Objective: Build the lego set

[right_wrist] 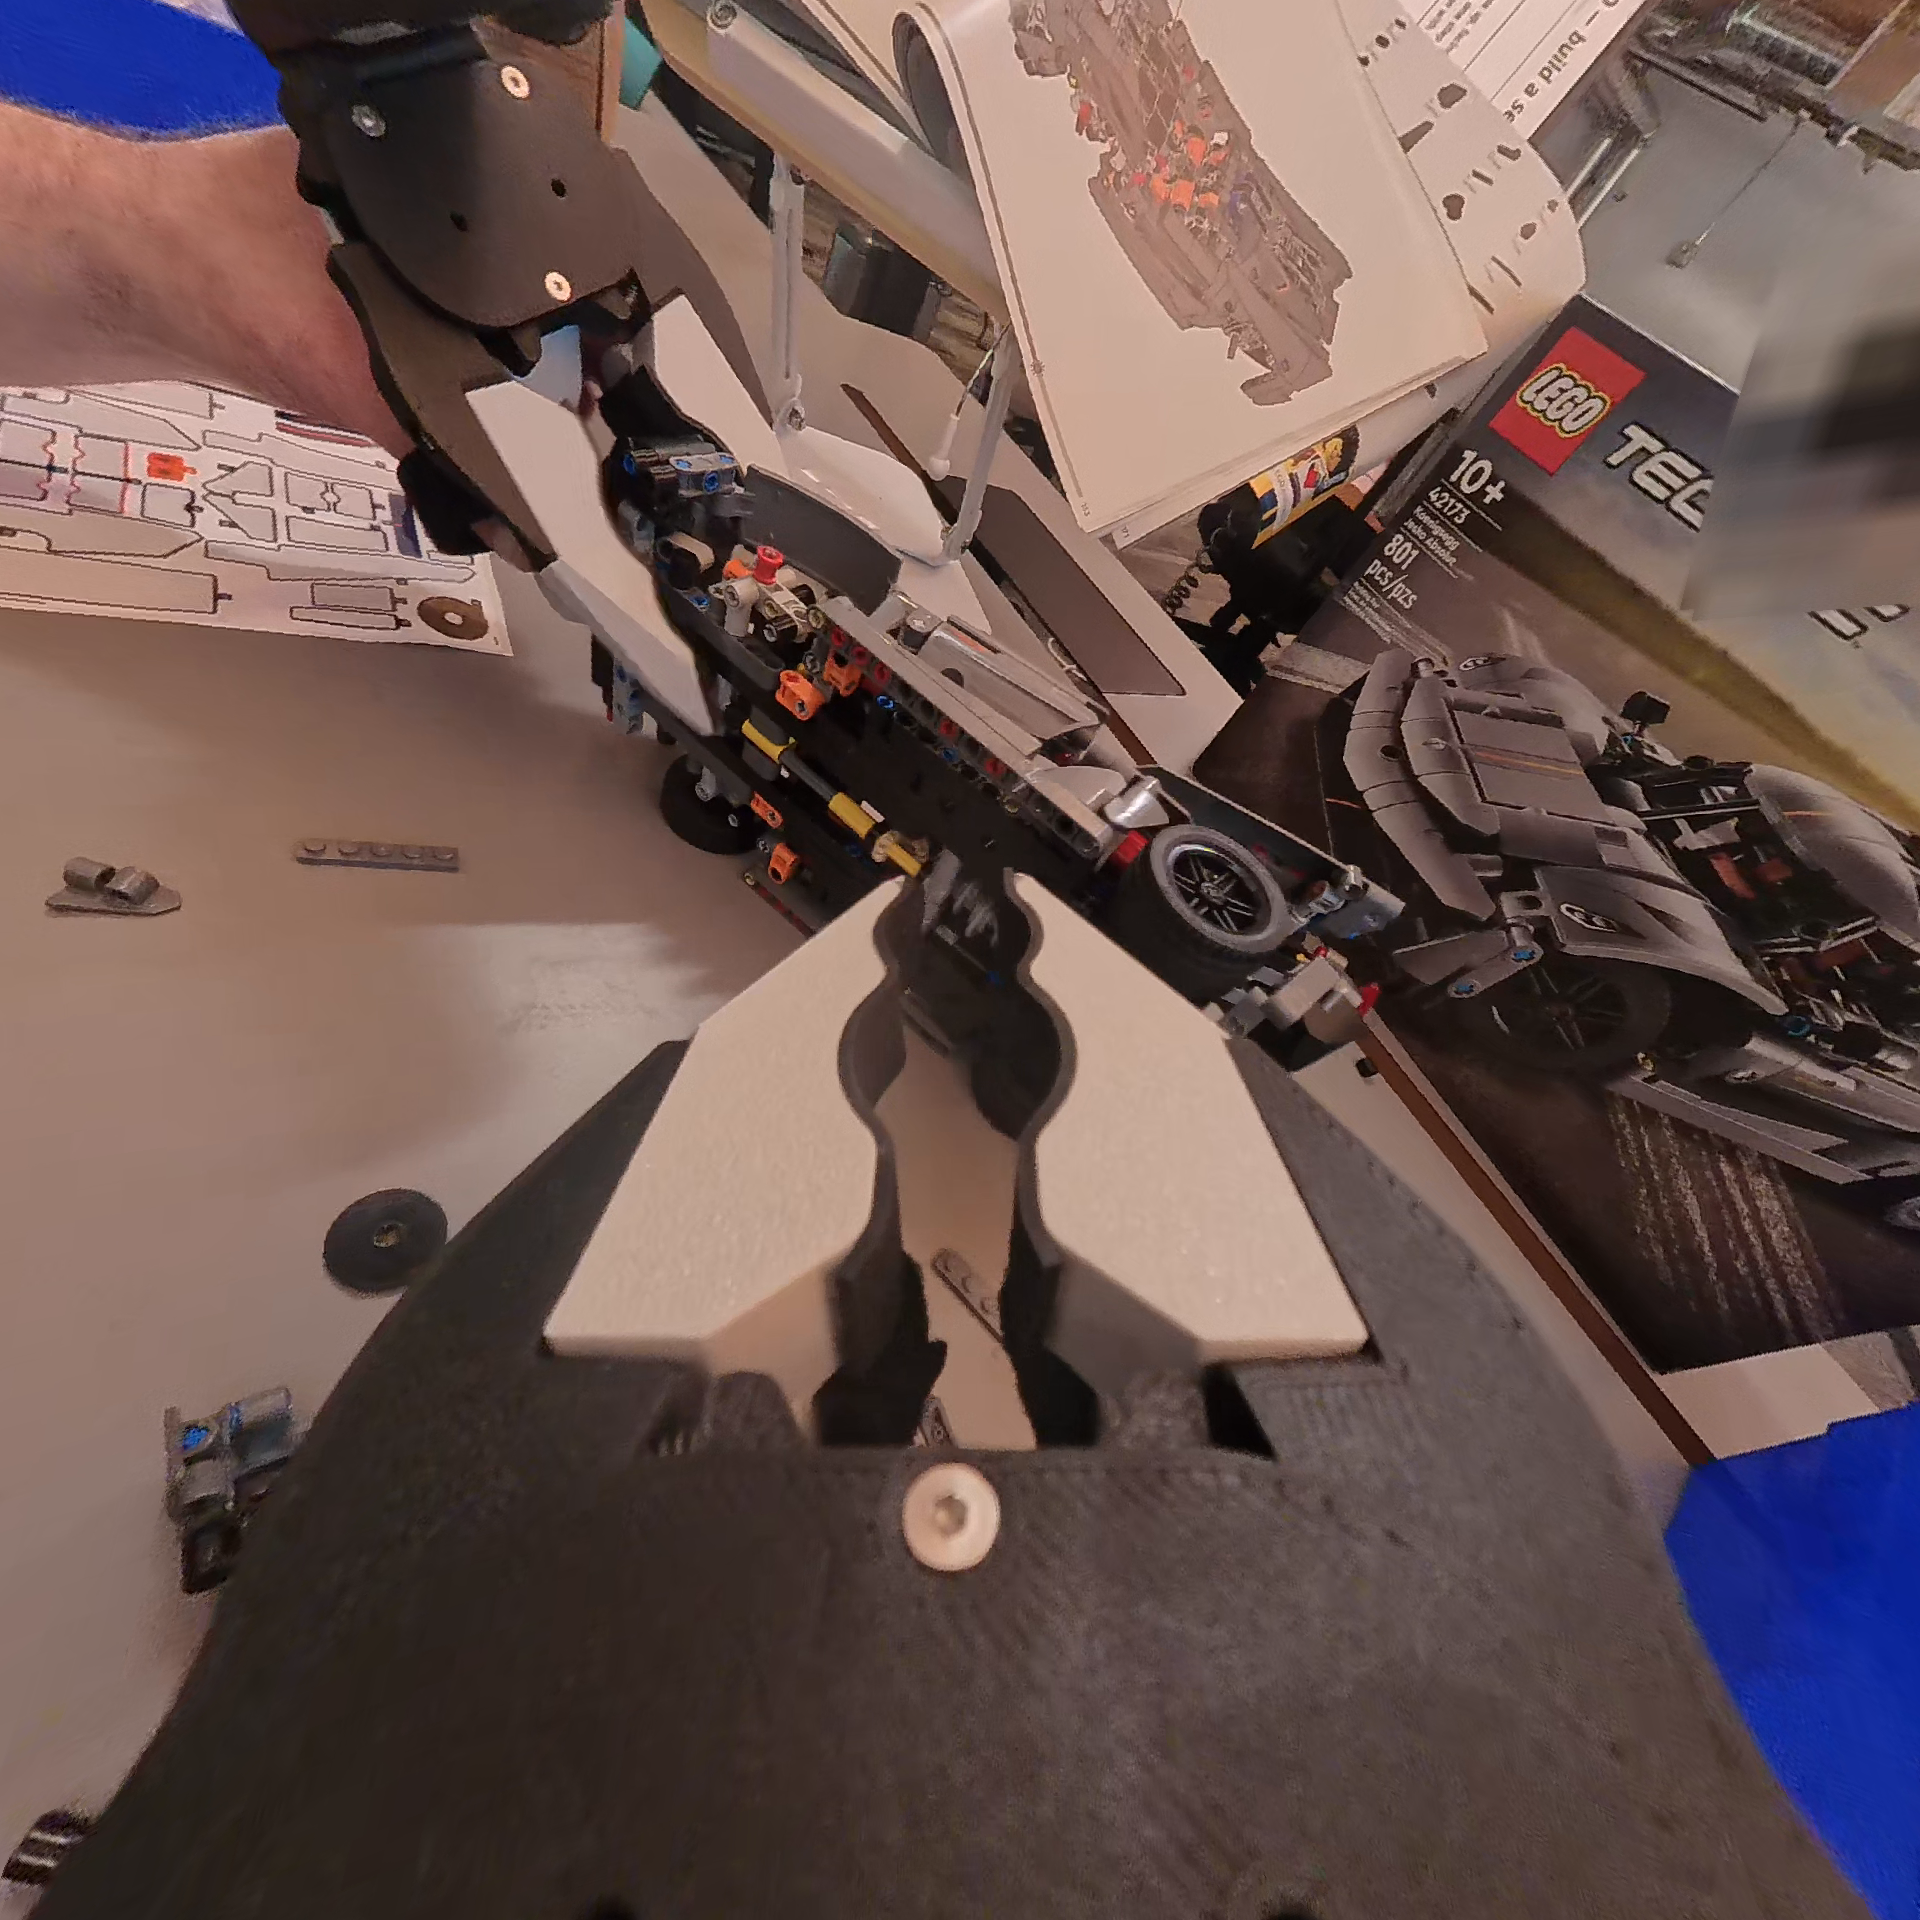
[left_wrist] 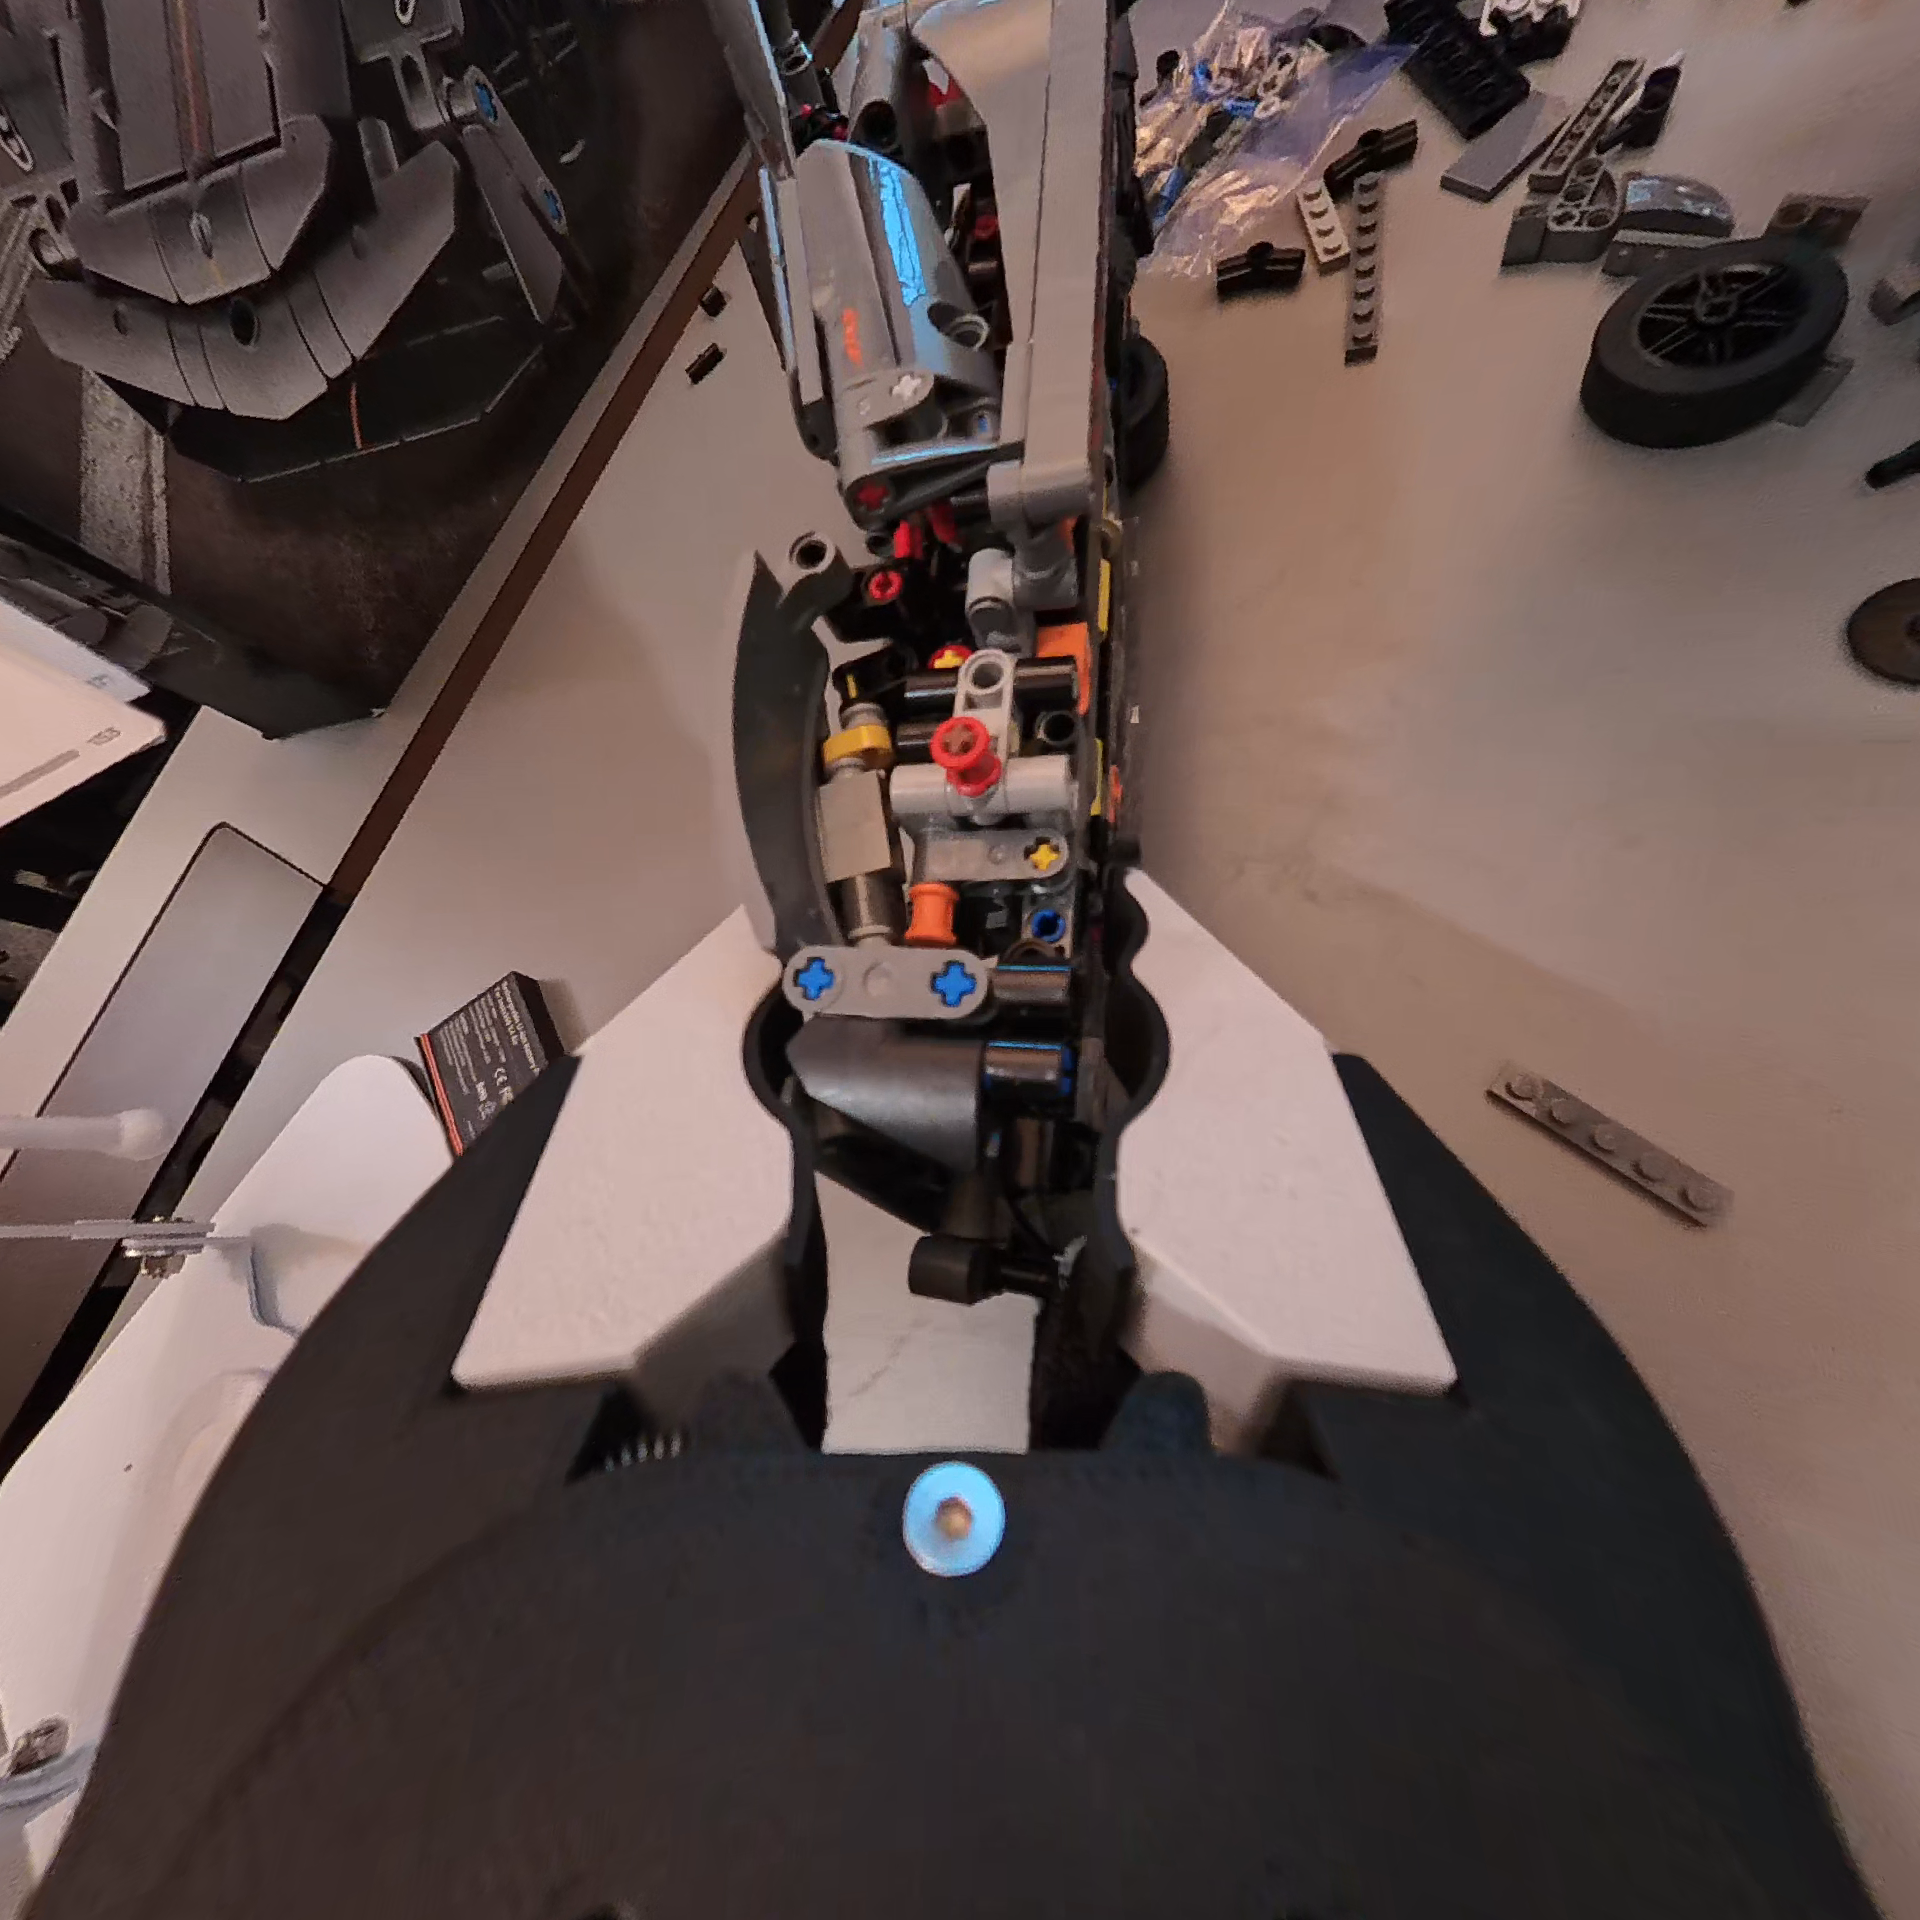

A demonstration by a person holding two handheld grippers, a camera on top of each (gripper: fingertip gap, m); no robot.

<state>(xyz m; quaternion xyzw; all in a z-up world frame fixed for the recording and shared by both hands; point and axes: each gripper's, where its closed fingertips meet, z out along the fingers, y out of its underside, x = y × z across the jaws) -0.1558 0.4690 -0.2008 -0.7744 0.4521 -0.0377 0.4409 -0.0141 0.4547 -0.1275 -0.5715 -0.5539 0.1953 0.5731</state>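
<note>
The part-built lego car [left_wrist: 966, 644] is grey and black with red, orange and yellow pins. My left gripper [left_wrist: 951, 1039] is shut on one end of it, white fingers [left_wrist: 644, 1164] on either side, and the car stretches away up the view. The right wrist view shows the car [right_wrist: 935, 717] running from upper left to right, with the left gripper [right_wrist: 623, 582] clamped on its far end. My right gripper [right_wrist: 956, 894] is nearly shut on a small dark lego piece [right_wrist: 971, 977], in front of the car's side near a wheel [right_wrist: 1216, 904]. I cannot tell whether it touches the car.
The lego box [right_wrist: 1558, 852] lies to the right, the open instruction booklet [right_wrist: 1195, 208] behind and a sticker sheet [right_wrist: 208, 499] to the left. A grey plate [right_wrist: 376, 854], a black disc [right_wrist: 384, 1236], a grey sub-assembly [right_wrist: 223, 1465], a spare wheel [left_wrist: 1714, 332] and a parts bag [left_wrist: 1226, 135] lie on the table. Left tips to right tips: about 15 centimeters. The grey plate [right_wrist: 376, 854] is about 11 centimeters from my left fingertips and 20 centimeters from my right. Seen from the left wrist view [left_wrist: 1597, 1152] as well.
</note>
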